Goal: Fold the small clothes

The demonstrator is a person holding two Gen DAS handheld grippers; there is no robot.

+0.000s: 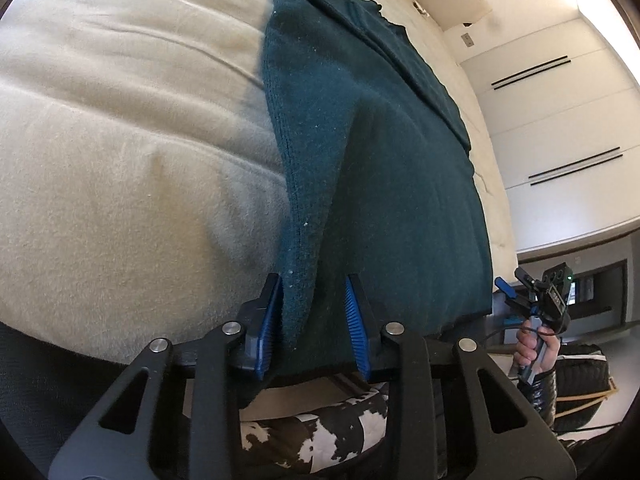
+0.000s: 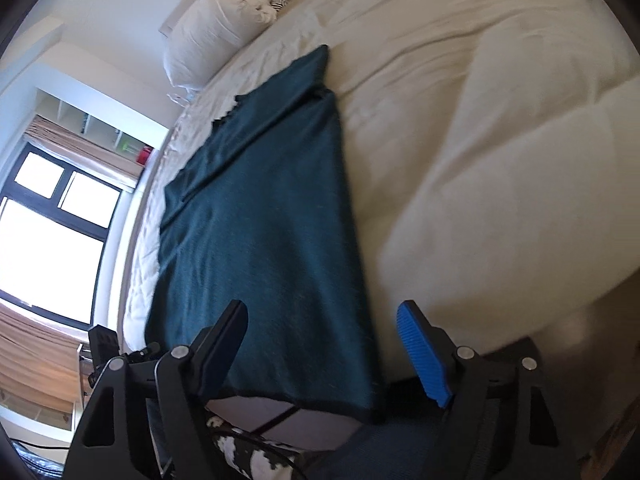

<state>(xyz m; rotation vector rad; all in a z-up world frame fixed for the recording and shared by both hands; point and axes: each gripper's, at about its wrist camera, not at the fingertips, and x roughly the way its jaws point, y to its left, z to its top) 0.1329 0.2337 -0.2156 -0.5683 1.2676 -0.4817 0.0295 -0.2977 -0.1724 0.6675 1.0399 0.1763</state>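
Note:
A dark teal knitted garment [image 1: 360, 128] lies stretched along a cream bed, its near hem hanging over the bed's edge. My left gripper [image 1: 314, 292] has its jaws apart around a raised fold at the garment's near left corner; the blue pads [image 1: 354, 320] stand off the cloth. My right gripper [image 2: 324, 320] is open wide at the garment [image 2: 260, 220] near its right hem corner, holding nothing. In the left wrist view the right gripper [image 1: 532, 292] shows in a hand at the far right.
The cream duvet [image 1: 120, 140] covers the bed [image 2: 480, 120]. A white pillow [image 2: 212, 20] lies at the bed's far end. A window [image 2: 52, 232] and shelves stand beyond. A black-and-white patterned item [image 1: 320, 432] lies below the bed's edge.

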